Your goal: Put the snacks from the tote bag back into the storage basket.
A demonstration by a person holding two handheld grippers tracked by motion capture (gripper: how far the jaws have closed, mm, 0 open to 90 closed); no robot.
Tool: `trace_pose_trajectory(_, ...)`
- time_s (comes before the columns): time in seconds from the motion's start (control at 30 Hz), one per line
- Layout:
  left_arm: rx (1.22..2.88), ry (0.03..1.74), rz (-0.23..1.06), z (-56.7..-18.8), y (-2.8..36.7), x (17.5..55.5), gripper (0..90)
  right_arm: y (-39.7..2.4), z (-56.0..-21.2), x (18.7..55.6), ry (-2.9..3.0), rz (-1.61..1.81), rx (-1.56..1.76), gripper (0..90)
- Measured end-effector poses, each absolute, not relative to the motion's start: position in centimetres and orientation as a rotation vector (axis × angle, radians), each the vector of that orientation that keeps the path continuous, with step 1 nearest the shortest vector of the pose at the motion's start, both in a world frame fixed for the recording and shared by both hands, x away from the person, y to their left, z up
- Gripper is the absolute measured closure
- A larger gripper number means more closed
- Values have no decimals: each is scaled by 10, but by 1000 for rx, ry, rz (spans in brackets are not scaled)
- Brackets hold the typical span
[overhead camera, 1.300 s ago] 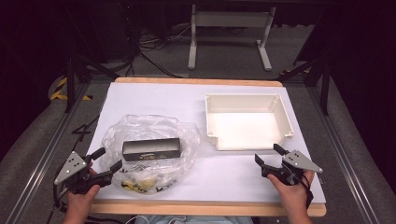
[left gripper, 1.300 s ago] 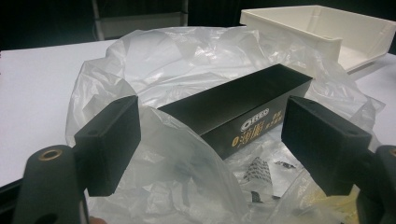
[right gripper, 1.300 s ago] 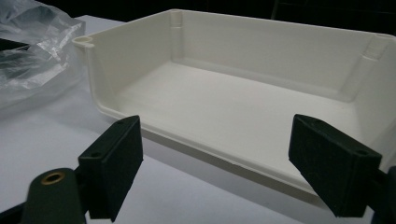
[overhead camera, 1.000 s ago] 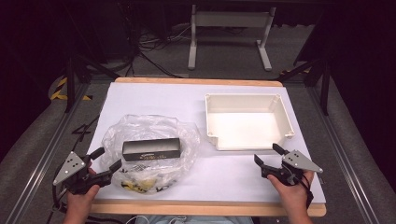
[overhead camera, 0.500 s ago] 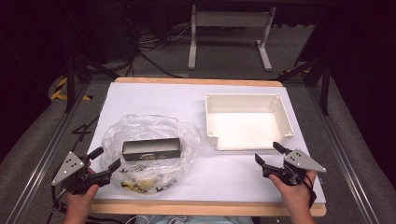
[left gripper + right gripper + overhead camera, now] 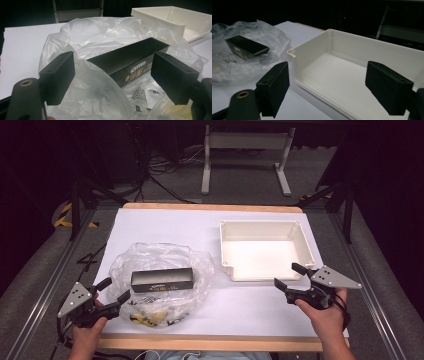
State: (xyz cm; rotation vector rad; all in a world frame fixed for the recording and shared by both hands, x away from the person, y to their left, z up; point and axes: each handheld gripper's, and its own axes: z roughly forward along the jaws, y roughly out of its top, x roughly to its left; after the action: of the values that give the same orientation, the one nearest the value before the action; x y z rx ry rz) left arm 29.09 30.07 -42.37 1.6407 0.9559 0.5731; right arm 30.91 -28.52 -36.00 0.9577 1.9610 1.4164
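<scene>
Black box (image 6: 162, 278), near-left on crumpled clear bag (image 6: 150, 257), left of white tray (image 6: 307, 245): probably light, stiff, smooth card, best pinched across its narrow sides; bag soft, slippery; left gripper (image 6: 111, 291) and right gripper (image 6: 291, 276) both open, empty.

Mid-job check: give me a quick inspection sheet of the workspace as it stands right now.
Surface: white sheet on a wood-edged table.
Job's things: black box lies on a crumpled clear plastic bag; small packets sit in the bag beneath it.
Clutter: empty white tray at right, apart from the bag.
Grippers: left gripper open, at the bag's near edge; right gripper open, empty, by the tray's near corner.
Cables: black cables on the floor beyond the table.
Surroundings: grey stand, dark room.
</scene>
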Motion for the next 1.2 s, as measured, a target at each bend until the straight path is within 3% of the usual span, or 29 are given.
trace_pose_trajectory(0.8,1647,947,567,-424,300,291,203,-277,-322,319,2097,1522,767,208)
trace_pose_trajectory(1.2,1671,940,568,-424,300,291,205,-253,-301,336,2220,1458,658,205)
